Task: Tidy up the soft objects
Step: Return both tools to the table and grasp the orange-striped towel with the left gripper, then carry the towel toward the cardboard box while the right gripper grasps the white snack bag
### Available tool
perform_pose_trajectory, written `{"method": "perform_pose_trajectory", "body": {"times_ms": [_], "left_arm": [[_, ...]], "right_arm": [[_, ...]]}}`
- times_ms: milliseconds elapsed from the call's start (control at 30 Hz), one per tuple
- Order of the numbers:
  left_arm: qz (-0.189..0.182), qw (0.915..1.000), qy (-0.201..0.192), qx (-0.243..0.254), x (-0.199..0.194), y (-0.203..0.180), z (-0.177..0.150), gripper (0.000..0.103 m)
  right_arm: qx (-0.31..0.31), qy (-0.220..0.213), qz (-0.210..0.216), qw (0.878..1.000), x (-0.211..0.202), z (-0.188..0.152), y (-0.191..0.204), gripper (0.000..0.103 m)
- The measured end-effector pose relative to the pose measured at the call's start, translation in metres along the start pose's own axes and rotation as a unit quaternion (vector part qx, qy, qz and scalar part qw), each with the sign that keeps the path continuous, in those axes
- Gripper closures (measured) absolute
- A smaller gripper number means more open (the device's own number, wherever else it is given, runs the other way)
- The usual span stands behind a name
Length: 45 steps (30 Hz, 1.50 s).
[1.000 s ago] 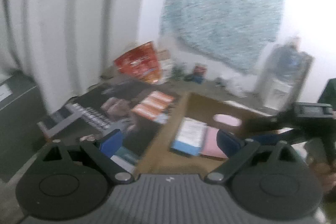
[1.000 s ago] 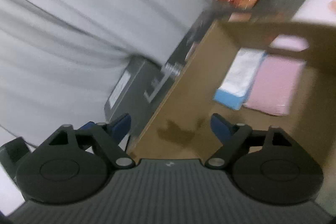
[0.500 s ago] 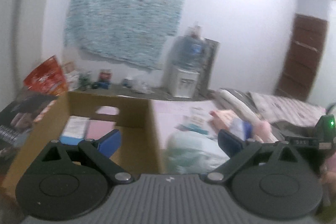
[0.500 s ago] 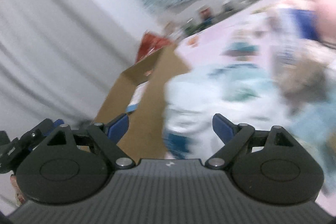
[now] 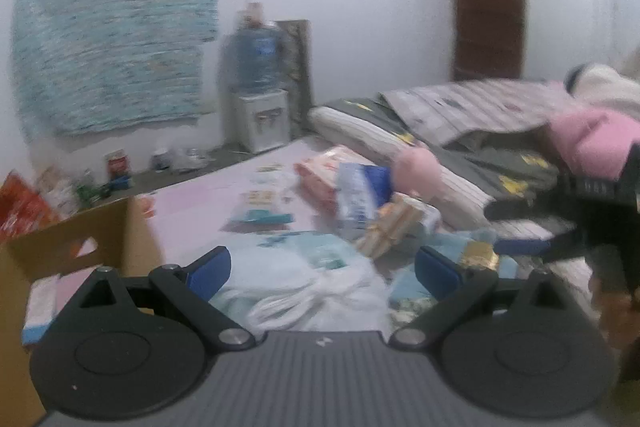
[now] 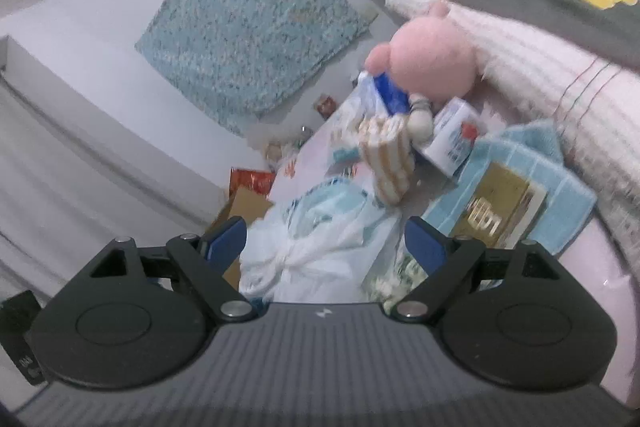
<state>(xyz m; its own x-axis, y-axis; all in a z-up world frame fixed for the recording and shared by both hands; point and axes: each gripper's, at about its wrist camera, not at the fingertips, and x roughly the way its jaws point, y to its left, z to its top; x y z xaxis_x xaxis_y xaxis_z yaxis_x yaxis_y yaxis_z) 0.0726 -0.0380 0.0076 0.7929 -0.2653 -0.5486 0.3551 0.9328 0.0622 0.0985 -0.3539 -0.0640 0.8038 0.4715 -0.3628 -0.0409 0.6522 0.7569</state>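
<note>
Left gripper point(image 5: 322, 273): blue fingers spread apart, nothing clamped; the white bag lies just ahead between them.
Right gripper point(image 6: 326, 241): fingers spread wide, empty, hovering over the same bag.
White bag point(image 6: 316, 247): crumpled plastic, knotted handles, pale blue pack inside; nearest item on the pink sheet point(image 5: 208, 195).
Pile beyond: striped cloth roll point(image 6: 386, 155), pink plush point(image 6: 430, 61), blue towel point(image 6: 568, 179) under a gold card, all close together.
Cardboard box point(image 5: 72, 247): at the sheet's left edge, open-topped.
Open room: bare sheet behind the pile; bedding point(image 5: 460, 107) bounds the right.
</note>
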Motion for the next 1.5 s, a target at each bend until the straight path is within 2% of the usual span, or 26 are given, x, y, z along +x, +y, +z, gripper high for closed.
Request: {"method": "perform_pose_trajectory", "body": {"times_ms": [133, 267, 433, 600, 800, 933, 1067, 1333, 1500], "left_arm": [[-0.011, 0.9982, 0.017, 0.057, 0.040, -0.026, 0.009, 0.006], [-0.017, 0.9924, 0.041, 0.115, 0.087, -0.049, 0.018, 0.016], [-0.033, 0.9851, 0.071, 0.153, 0.143, -0.068, 0.019, 0.028], [-0.036, 0.9794, 0.090, 0.177, 0.185, -0.079, 0.018, 0.037], [-0.042, 0.9791, 0.119, 0.160, 0.220, -0.076, 0.018, 0.054], [-0.047, 0.9798, 0.121, 0.152, 0.227, -0.074, 0.017, 0.055], [-0.054, 0.9836, 0.110, 0.132, 0.224, -0.068, 0.017, 0.061], [-0.077, 0.9931, 0.079, 0.040, 0.205, -0.041, 0.028, 0.064], [-0.092, 0.9944, 0.043, -0.028, 0.177, -0.019, 0.043, 0.064]], "right_arm": [[0.003, -0.021, 0.001, 1.000, -0.001, 0.012, -0.008, 0.021], [-0.005, -0.037, -0.018, 0.999, 0.005, 0.025, -0.012, 0.025], [-0.025, -0.046, -0.049, 0.997, 0.016, 0.044, -0.017, 0.025], [-0.018, -0.052, -0.050, 0.997, 0.023, 0.053, -0.032, 0.024], [0.001, -0.048, -0.062, 0.997, 0.027, 0.053, -0.051, 0.024], [0.010, -0.050, -0.069, 0.996, 0.021, 0.047, -0.061, 0.024], [0.021, -0.051, -0.073, 0.996, 0.015, 0.041, -0.071, 0.024], [0.032, -0.064, -0.077, 0.994, -0.003, 0.032, -0.074, 0.024], [0.017, -0.061, -0.072, 0.995, -0.003, 0.038, -0.061, 0.024]]}}
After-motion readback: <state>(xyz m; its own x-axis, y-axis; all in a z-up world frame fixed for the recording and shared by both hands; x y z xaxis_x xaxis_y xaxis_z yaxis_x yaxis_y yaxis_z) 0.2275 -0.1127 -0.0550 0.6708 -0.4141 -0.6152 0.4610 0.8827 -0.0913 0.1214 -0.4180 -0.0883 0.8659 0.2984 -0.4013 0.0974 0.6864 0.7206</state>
